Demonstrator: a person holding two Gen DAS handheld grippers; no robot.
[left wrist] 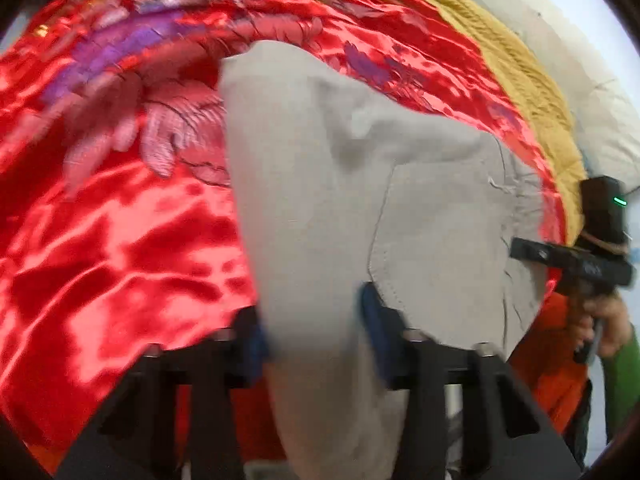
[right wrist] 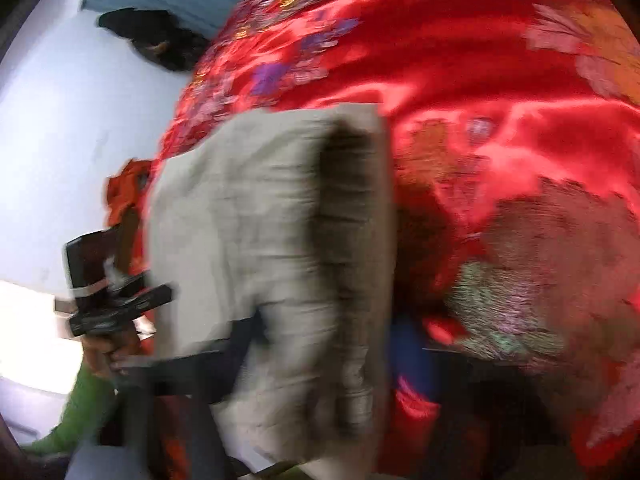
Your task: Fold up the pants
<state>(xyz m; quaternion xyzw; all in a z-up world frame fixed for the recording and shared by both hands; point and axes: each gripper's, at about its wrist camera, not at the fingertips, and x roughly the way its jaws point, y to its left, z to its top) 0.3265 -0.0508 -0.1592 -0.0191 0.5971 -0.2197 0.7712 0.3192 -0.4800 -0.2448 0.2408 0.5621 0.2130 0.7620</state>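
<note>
Grey-beige pants [left wrist: 360, 200] lie on a red satin bedspread [left wrist: 120, 220], with a stitched pocket seam showing on the near part. My left gripper [left wrist: 314, 332] is at the near edge, and a bunched fold of the pants fills the gap between its blue pads [left wrist: 376, 316]. In the blurred right wrist view the pants [right wrist: 248, 220] hang as a folded stack across my right gripper [right wrist: 324, 352], caught between its dark left finger and blue right pad [right wrist: 412, 360]. A hand in a green sleeve [left wrist: 620, 364] holds that gripper at the pants' right edge.
The bedspread [right wrist: 480, 60] has embroidered pink and purple flowers. A mustard-yellow blanket edge [left wrist: 520, 80] and a white cushion [left wrist: 608, 128] lie beyond it. Off the bed's side lie an orange cloth [right wrist: 128, 192] and a dark object [right wrist: 156, 36] on a pale floor [right wrist: 60, 120].
</note>
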